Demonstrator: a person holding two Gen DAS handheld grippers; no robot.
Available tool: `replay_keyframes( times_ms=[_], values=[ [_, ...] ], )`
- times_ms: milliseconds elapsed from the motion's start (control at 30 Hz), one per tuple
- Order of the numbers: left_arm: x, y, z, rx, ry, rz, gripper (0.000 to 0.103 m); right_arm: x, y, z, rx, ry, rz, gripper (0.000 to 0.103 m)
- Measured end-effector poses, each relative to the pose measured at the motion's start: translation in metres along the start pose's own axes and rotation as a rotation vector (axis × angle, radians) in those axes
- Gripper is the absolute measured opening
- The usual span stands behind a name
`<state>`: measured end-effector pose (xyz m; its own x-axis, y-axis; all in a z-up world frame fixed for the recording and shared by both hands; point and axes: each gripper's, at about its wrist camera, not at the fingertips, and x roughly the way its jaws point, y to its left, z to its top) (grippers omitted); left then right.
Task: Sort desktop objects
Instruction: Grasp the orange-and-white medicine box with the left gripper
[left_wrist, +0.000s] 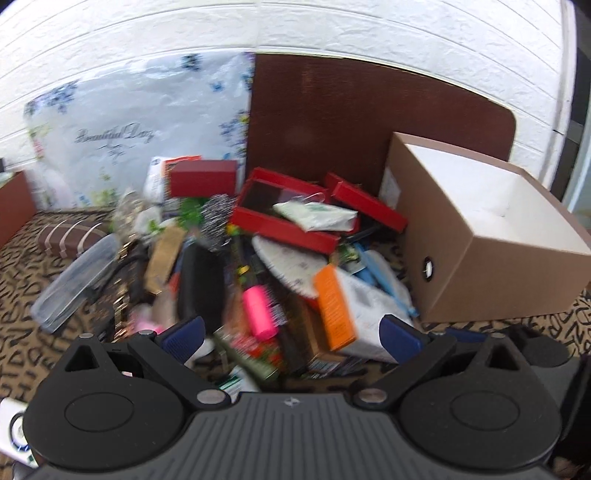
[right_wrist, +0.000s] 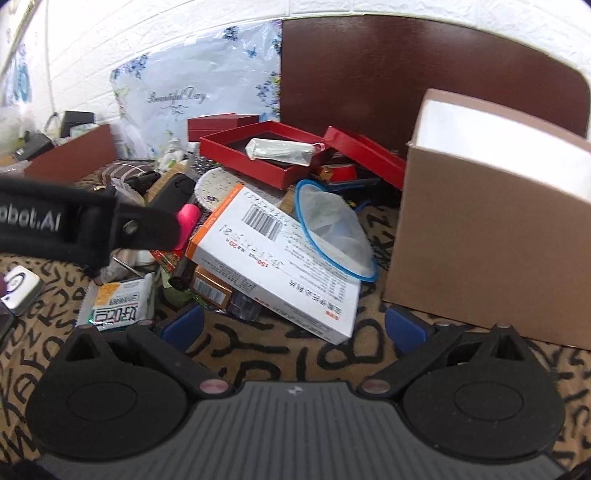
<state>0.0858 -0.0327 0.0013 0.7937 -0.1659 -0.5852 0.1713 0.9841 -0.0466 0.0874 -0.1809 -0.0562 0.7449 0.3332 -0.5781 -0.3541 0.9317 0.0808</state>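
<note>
**Me:** Clutter pile (right_wrist: 236, 206) is what I'm sorting: boxes, pouches and pens heaped on the leopard-and-letter patterned worktop (right_wrist: 295, 354). Nearest my right gripper (right_wrist: 293, 326) is the flat white cardboard medicine box with an orange edge and a barcode (right_wrist: 273, 258).

**You:** Which way does it lie?

**Me:** Straight ahead of my right fingers, long axis running diagonally from far-left to near-right, its near corner close between the blue pads. My left gripper (left_wrist: 293, 330) hovers higher, over the pile's middle.

**You:** Fingers?

**Me:** Both pairs spread wide, holding nothing.

**You:** Room?

**Me:** Open brown cardboard box with white inside (right_wrist: 491, 221) stands just right; a white brick wall (right_wrist: 147, 33) behind.
</note>
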Motion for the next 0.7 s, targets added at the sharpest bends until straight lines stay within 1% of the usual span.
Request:
replay_keyframes(
  times_ms=[100, 167, 200, 233, 267, 333, 400, 467, 500, 533, 600, 633, 700],
  values=[
    [0.008, -0.007, 0.006, 0.009, 0.003, -0.044, 0.101, 0.008, -0.005, 0.001, -0.005, -0.004, 0.018, 0.101],
    [0.012, -0.011, 0.008, 0.021, -0.004, -0.067, 0.095, 0.013, -0.010, 0.001, 0.012, -0.003, 0.029, 0.099],
    [0.016, -0.013, 0.009, 0.027, 0.003, -0.072, 0.090, 0.016, -0.013, 0.001, 0.022, -0.003, 0.037, 0.087],
    [0.020, -0.014, 0.010, 0.030, 0.013, -0.075, 0.086, 0.019, -0.017, 0.001, 0.032, 0.001, 0.044, 0.080],
    [0.026, -0.015, 0.010, 0.032, 0.025, -0.079, 0.083, 0.022, -0.020, 0.001, 0.042, 0.009, 0.061, 0.077],
    [0.034, -0.014, 0.008, 0.027, 0.056, -0.090, 0.068, 0.025, -0.023, 0.000, 0.059, 0.015, 0.087, 0.078],
    [0.040, -0.012, 0.006, 0.009, 0.083, -0.110, 0.061, 0.025, -0.022, -0.003, 0.052, 0.004, 0.090, 0.077],
    [0.043, -0.007, 0.002, -0.024, 0.096, -0.160, 0.053, 0.024, -0.022, -0.004, 0.059, 0.005, 0.099, 0.075],
    [0.043, -0.004, 0.001, -0.044, 0.099, -0.189, 0.044, 0.022, -0.022, -0.004, 0.063, 0.005, 0.103, 0.071],
    [0.041, -0.002, 0.000, -0.059, 0.095, -0.198, 0.044, 0.021, -0.021, -0.003, 0.058, 0.004, 0.107, 0.069],
    [0.034, -0.001, -0.001, -0.058, 0.082, -0.191, 0.044, 0.015, -0.018, -0.004, 0.035, 0.006, 0.107, 0.065],
    [0.029, 0.001, -0.002, -0.058, 0.078, -0.196, 0.044, 0.011, -0.017, -0.004, 0.031, 0.006, 0.115, 0.062],
    [0.022, 0.004, -0.005, -0.061, 0.080, -0.210, 0.044, 0.002, -0.014, -0.007, 0.029, 0.008, 0.133, 0.058]
  ],
)
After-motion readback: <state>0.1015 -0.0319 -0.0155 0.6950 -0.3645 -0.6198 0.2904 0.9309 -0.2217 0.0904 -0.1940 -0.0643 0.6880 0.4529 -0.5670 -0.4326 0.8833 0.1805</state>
